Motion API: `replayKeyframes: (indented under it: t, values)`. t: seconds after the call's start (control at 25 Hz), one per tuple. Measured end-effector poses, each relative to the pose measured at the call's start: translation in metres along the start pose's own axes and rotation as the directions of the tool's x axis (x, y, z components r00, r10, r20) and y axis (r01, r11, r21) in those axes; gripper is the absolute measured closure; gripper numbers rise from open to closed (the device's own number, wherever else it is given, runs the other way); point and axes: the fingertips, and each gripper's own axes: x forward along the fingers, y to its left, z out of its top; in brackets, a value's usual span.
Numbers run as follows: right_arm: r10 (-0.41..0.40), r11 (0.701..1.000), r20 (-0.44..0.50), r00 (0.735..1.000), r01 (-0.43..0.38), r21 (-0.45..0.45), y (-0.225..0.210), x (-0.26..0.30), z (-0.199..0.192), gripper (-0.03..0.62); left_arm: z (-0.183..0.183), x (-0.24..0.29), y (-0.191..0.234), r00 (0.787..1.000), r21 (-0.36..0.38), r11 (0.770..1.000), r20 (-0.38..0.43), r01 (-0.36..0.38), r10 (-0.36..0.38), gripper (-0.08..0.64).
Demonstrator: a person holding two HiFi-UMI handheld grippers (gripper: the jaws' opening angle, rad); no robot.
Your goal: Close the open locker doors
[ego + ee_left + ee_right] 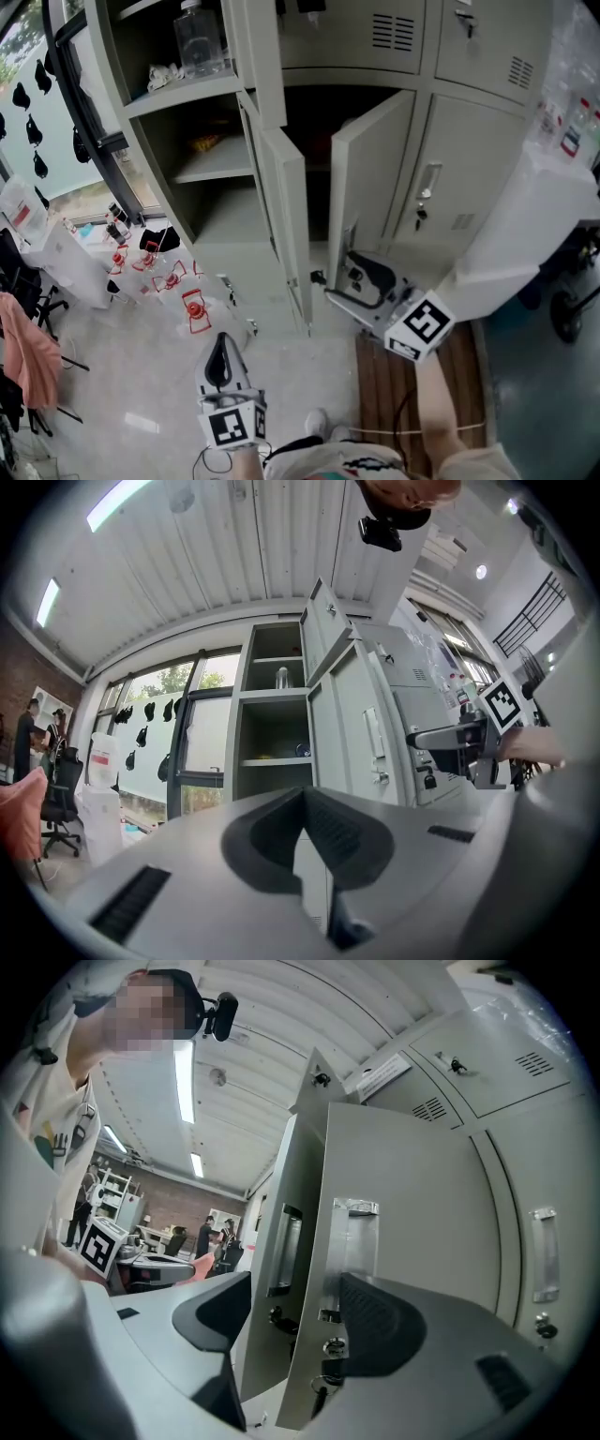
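Pale grey metal lockers. The lower middle door [370, 183] stands half open, hinged at its right, with a chrome handle [358, 1241] on its face. The lower left door [286, 216] and the upper door [262, 56] jut out wide open.

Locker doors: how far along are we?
Done: the grey metal lower-right door looks shut. In hand: right tool open, straddling the edge of the half-open grey middle door. Remaining: that door, plus the open lower-left door and upper-left door. Left tool shut, empty.
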Motion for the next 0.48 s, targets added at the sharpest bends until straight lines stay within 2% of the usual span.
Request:
replayKeyframes:
  t: [0.48]
  values:
    - [0.024, 1.000, -0.009, 1.000, -0.025, -0.006, -0.018, 0.046, -0.007, 0.311, -0.007, 0.011, 0.011, 0.999, 0.025, 0.999, -0.030, -0.028, 0.029, 0.555]
